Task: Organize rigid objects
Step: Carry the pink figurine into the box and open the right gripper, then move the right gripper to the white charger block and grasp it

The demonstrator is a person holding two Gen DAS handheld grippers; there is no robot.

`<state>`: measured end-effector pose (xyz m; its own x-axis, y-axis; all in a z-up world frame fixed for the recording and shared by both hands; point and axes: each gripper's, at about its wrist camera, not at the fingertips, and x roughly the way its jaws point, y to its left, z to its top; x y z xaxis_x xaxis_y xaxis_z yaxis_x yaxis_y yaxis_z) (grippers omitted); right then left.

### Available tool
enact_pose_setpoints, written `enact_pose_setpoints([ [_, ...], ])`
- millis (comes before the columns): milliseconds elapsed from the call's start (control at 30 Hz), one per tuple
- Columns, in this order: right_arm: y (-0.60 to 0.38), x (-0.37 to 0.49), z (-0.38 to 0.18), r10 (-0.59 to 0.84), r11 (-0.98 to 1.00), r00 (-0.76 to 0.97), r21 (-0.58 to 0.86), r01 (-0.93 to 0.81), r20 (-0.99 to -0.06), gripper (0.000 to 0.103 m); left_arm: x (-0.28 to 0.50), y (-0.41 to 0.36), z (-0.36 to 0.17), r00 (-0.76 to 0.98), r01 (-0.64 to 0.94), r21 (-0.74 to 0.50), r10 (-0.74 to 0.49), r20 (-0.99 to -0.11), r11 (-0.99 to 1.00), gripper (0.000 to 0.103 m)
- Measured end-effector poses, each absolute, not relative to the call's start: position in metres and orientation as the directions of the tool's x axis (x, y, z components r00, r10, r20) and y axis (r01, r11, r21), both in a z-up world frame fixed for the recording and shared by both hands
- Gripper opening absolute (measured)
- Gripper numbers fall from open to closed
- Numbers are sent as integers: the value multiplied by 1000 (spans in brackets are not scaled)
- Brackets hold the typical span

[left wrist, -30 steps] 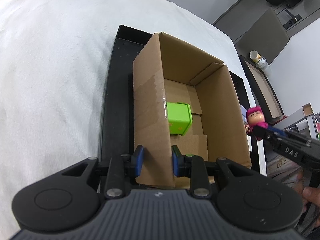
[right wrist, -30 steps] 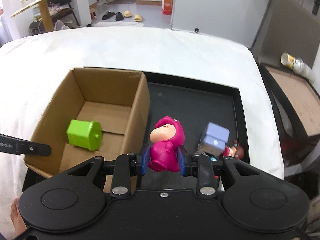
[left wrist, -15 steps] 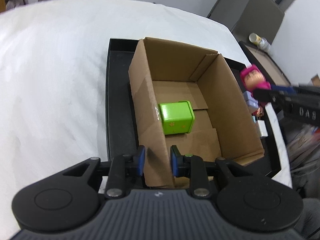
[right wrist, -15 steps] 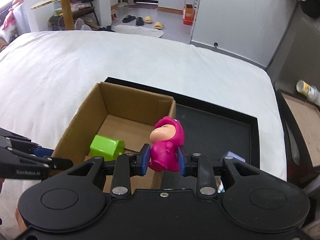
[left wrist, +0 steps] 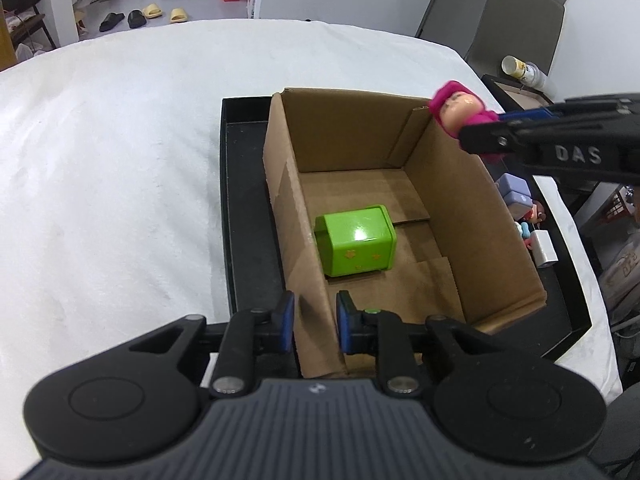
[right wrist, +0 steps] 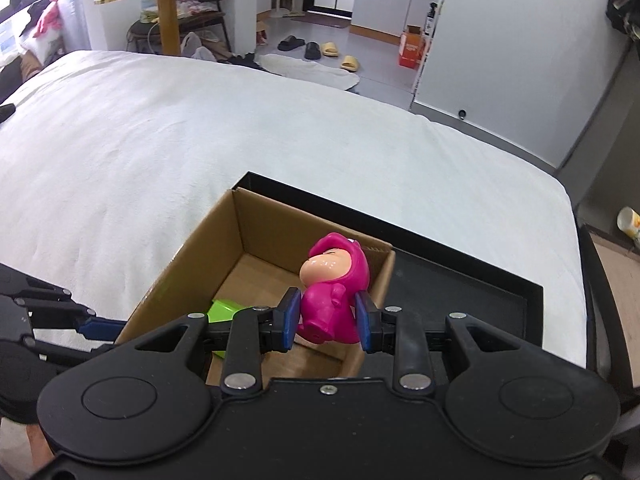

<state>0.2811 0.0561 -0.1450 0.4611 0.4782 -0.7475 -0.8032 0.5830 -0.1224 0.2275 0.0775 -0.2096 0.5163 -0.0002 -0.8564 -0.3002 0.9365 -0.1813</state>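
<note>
While right gripper (right wrist: 327, 321) fingers clamp pink figurine (right wrist: 334, 284), green block (right wrist: 224, 309) half hidden, left gripper (left wrist: 315, 321) pinching box wall (left wrist: 298, 240).

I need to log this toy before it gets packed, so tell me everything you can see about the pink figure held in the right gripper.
The pink hooded toy figure looks like glossy moulded plastic: a magenta hood and body with a peach face and closed eyes. It is upright, facing left, clamped at the body by the right gripper, whose blue pads touch both its sides. It hangs over the right wall of the open brown cardboard box, touching nothing else visible.
</note>
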Motion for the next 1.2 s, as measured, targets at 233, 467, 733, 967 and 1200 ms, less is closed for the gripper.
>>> enact_pose_setpoints([
  [233,76,292,-153,501,568,392,-49,-822,-771,29,225,76,-209,525,-303,-171,15,-851,938,20],
  [467,96,281,-149,560,502,346,-24,-865,-753,38,226,74,-209,528,-300,-151,32,-849,942,18],
  [733,59,274,-136,574,551,398,-22,-834,-715,47,230,67,-210,527,-292,-99,74,-847,951,15],
  [967,16,276,-142,559,612,434,-1,-790,-707,52,233,63,-212,511,-306,-78,95,-854,949,15],
  [1200,-29,293,-153,542,701,481,55,-711,-689,53,238,60,-214,486,-331,-59,117,-866,942,15],
])
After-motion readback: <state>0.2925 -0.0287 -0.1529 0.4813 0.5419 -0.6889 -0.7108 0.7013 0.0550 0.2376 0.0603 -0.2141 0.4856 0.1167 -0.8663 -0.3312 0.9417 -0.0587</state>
